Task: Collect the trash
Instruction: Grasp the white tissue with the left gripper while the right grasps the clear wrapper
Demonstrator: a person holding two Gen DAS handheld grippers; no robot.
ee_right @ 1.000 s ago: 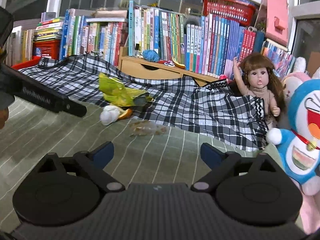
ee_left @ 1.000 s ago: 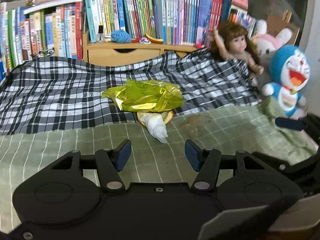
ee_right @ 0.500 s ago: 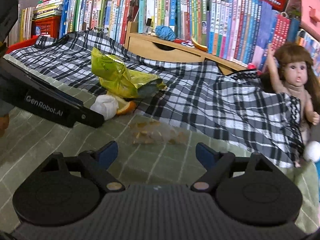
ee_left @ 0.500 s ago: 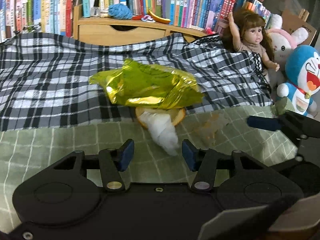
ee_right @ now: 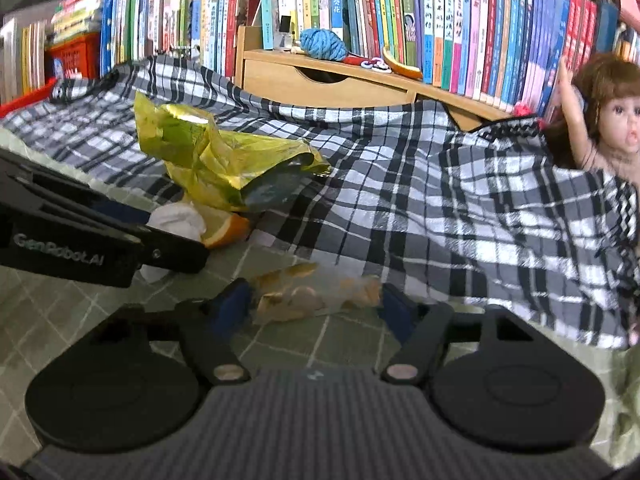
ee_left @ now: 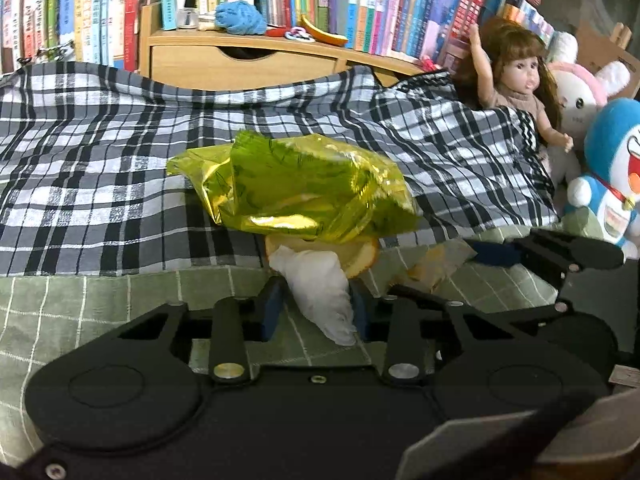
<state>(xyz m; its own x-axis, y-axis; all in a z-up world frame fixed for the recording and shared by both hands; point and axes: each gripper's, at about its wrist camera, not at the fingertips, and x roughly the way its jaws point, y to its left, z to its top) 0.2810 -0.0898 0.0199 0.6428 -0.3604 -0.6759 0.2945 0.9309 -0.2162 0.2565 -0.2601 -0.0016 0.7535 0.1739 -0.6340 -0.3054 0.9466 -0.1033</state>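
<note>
A crumpled white tissue (ee_left: pixel 320 288) lies on the green checked sheet (ee_left: pixel 100 304), between the fingers of my left gripper (ee_left: pixel 316 308). Its jaws are closing around the tissue, and sheet still shows beside the left pad. Behind the tissue sit an orange slice (ee_left: pixel 362 256) and a yellow-green foil snack bag (ee_left: pixel 300 188). My right gripper (ee_right: pixel 316 304) straddles a clear wrapper (ee_right: pixel 316 296) holding brown crumbs. Its jaws are closing too, with small gaps at both pads. In the right wrist view the bag (ee_right: pixel 216 160), the slice (ee_right: pixel 226 230) and the tissue (ee_right: pixel 176 218) lie to the left.
A black-and-white plaid blanket (ee_right: pixel 440 200) covers the back of the bed. A doll (ee_left: pixel 516 76) and plush toys (ee_left: pixel 612 168) sit at the right. A wooden drawer unit (ee_left: pixel 248 60) and rows of books (ee_right: pixel 360 8) stand behind.
Both grippers have moved forward and down onto the trash. The left jaws narrowed around the tissue, and the right jaws narrowed around the clear wrapper.
</note>
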